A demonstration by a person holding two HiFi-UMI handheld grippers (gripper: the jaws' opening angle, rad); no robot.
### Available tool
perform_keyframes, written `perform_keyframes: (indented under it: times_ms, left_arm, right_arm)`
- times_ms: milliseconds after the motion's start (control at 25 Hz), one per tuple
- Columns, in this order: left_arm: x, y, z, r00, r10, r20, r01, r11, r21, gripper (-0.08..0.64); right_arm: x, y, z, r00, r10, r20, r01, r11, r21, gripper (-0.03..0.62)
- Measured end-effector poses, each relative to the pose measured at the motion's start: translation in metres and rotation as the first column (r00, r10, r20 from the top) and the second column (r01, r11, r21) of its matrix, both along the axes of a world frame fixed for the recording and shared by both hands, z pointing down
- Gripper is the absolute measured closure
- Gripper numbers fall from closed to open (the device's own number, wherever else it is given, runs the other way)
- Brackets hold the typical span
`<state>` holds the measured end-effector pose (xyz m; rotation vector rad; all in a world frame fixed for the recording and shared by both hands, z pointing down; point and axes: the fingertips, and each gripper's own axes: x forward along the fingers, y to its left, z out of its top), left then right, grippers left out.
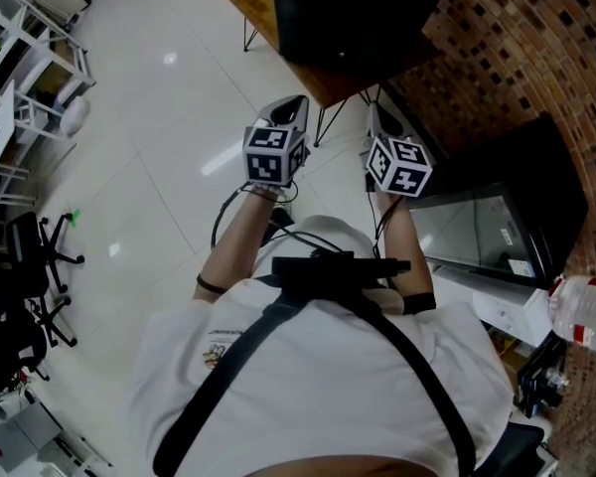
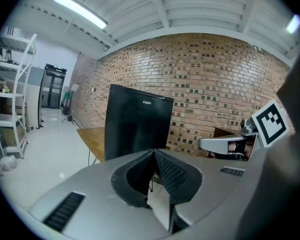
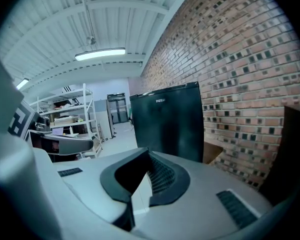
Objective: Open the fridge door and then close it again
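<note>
left gripper (image 2: 153, 153) closed, empty, right gripper (image 3: 149, 155) closed, empty, fridge (image 2: 137, 126) ahead

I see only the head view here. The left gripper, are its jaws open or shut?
Observer: The left gripper has its jaws shut, with nothing between them.
Operator: And the other one?
Observer: The right gripper has its jaws shut too, and it is empty.
Operator: I see only the top of the fridge. Is its door open?
Observer: In both gripper views its door looks closed, and neither gripper touches it.
</note>
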<state>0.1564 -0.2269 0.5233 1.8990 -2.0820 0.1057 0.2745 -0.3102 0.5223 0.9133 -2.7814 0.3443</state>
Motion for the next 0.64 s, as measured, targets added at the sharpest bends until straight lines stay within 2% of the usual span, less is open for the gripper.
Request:
perform_keyframes:
  times_ms: [640]
  left_arm:
    - [0.005,-0.014,-0.002,1.0,0.011,-0.009,-0.011,1.0,0.007,0.558]
  right_arm:
    - [0.01,-0.013,-0.001,1.0,0.026,-0.008,-0.026,1.0,0.015,0.594]
